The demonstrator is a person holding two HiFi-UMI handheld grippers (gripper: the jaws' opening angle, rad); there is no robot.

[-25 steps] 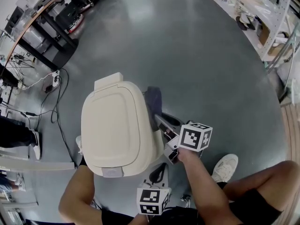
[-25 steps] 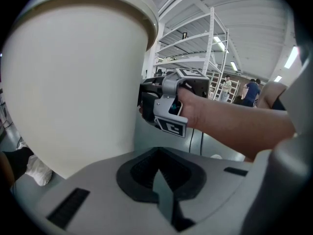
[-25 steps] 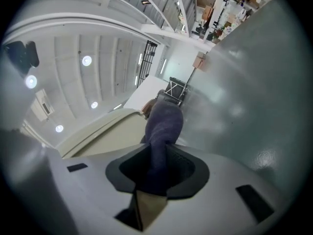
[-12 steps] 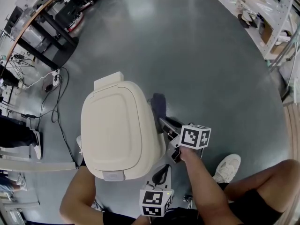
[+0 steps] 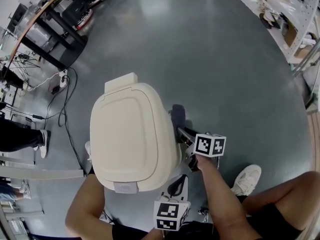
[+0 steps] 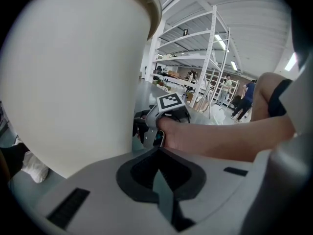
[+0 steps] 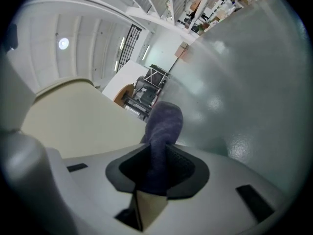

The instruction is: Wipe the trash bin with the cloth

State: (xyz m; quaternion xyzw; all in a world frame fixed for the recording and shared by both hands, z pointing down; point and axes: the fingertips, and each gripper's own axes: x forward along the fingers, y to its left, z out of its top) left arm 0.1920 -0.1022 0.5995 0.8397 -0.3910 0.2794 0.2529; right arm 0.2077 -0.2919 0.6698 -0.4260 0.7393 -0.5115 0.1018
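A cream trash bin [image 5: 132,134] with its lid down stands on the grey floor in the head view. My right gripper [image 5: 182,131] is shut on a dark blue cloth [image 5: 178,116], which lies against the bin's right side. In the right gripper view the cloth [image 7: 163,126] rises out of the jaws, with the bin's wall [image 7: 73,119] at the left. My left gripper [image 5: 176,184] is low at the bin's near right corner. In its own view the left gripper [image 6: 157,174] is shut on nothing, beside the bin's wall [image 6: 73,82], facing the right gripper's marker cube [image 6: 171,102].
My white shoe [image 5: 246,179] and bare legs are at the lower right. Cables [image 5: 61,109] trail over the floor left of the bin. A black-legged bench [image 5: 50,31] stands at the far left, shelving [image 5: 295,14] at the far right. A bystander's leg [image 5: 20,139] is at the left edge.
The right gripper has drawn the cloth a little along the bin's right side, toward me. The left gripper has stayed close to where it was.
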